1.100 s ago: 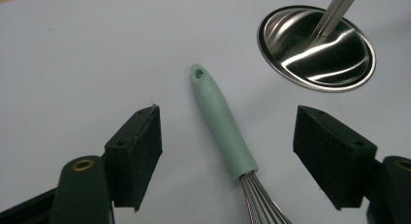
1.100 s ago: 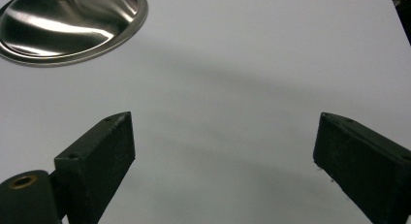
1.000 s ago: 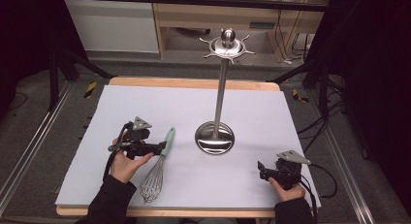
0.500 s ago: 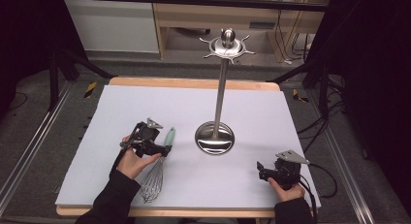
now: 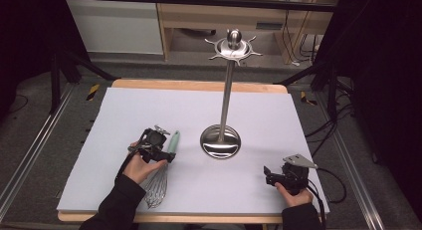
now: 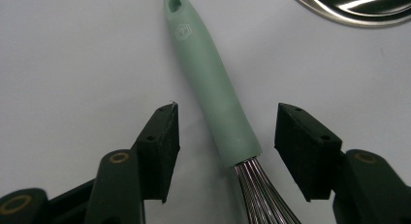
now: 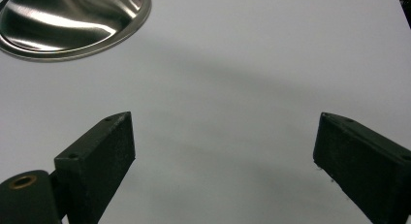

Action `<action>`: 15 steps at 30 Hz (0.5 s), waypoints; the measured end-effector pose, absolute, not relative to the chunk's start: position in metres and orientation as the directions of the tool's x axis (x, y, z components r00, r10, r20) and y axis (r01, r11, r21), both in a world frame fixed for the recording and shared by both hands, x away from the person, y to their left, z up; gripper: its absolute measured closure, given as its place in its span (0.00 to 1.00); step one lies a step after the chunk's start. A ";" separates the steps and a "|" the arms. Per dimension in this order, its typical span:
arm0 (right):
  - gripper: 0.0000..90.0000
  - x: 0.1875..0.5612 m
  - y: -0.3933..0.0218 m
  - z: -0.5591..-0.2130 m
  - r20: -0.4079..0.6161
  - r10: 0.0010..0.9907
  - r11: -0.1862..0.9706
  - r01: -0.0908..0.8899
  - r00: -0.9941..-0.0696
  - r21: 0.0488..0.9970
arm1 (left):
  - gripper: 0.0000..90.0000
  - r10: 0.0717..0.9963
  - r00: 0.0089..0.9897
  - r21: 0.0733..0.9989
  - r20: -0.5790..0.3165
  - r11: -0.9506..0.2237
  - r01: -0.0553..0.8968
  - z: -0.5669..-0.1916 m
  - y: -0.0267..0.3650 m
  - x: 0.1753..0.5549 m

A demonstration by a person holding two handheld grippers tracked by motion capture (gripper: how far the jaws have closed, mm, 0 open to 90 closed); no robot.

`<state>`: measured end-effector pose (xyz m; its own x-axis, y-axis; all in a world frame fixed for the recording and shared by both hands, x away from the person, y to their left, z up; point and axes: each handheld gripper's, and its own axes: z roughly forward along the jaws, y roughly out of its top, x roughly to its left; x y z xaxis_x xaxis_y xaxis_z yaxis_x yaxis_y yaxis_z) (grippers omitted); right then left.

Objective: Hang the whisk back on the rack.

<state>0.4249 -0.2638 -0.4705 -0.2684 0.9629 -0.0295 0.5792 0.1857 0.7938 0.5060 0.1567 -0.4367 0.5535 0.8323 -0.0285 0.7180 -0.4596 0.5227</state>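
A whisk (image 5: 171, 140) with a mint-green handle (image 6: 208, 73) and steel wires lies flat on the white sheet at the front left. My left gripper (image 5: 165, 153) hovers right over it, tilted down. Its jaws stand open on either side of the handle's lower end, where the wires begin, without touching it (image 6: 225, 132). A tall metal stand (image 5: 220, 141) with a round base and a ring of hooks on top (image 5: 233, 46) rises at the table's middle. My right gripper (image 5: 268, 175) rests at the front right, open (image 7: 223, 151) with only bare sheet between its jaws.
The white sheet (image 5: 149, 105) covers a wooden table. The stand's shiny base shows at the top right of the left gripper view (image 6: 358, 6) and the top left of the right gripper view (image 7: 72, 20). Shelving and cables lie beyond the far edge.
My left gripper has moved right from beside the whisk to over its handle, with its jaws now straddling it. The whisk, the stand and the right gripper have stayed put.
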 end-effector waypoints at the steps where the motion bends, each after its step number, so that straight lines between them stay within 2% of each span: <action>1: 0.09 0.425 -0.264 -0.471 -0.029 0.963 0.186 0.580 -0.268 0.793 | 0.50 0.835 0.549 0.516 -0.038 -0.455 0.726 -0.439 0.156 0.507; 15: 0.09 0.425 -0.263 -0.471 -0.028 0.963 0.186 0.583 -0.269 0.791 | 0.67 0.849 0.519 0.451 -0.100 -0.426 0.784 -0.452 0.155 0.514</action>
